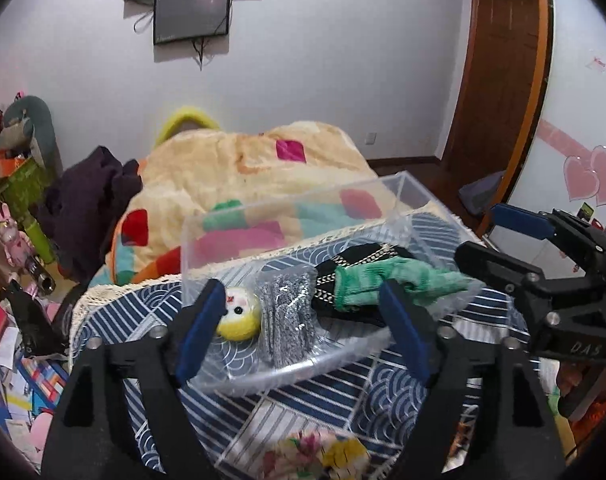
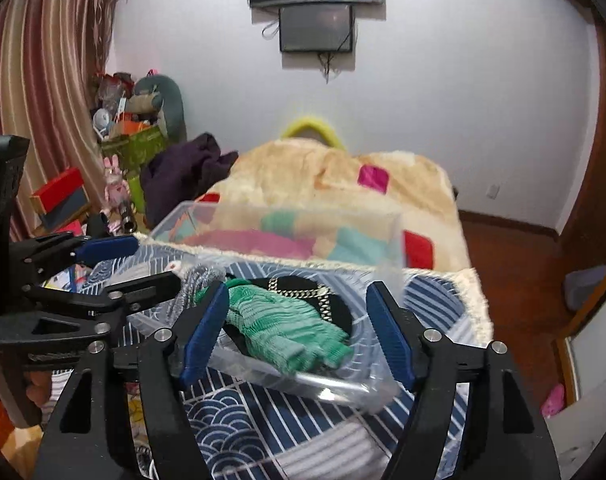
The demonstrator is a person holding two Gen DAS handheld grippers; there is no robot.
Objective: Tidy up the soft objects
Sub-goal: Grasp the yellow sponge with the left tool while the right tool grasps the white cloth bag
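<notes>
A clear plastic box [image 1: 287, 216] stands on a blue wave-patterned cloth [image 1: 383, 392]. Inside lie a yellow felt ball with a face [image 1: 241, 314], a grey knitted piece [image 1: 289, 320], a black item with a gold chain [image 1: 359, 268] and a green glove [image 1: 387, 278]. My left gripper [image 1: 303, 328] is open and empty over the box's near rim. My right gripper [image 2: 299, 332] is open and empty just above the green glove [image 2: 287, 328] in the box [image 2: 303, 216]. The right gripper also shows in the left wrist view [image 1: 495, 236]. A flowered soft item [image 1: 315, 456] lies outside, close to me.
A cream plush blanket with coloured patches [image 1: 231, 172] covers the bed behind the box, with a dark purple garment [image 1: 91, 196] on its left. Toys and boxes [image 1: 11, 200] clutter the floor at left. A wooden door [image 1: 499, 64] stands at right.
</notes>
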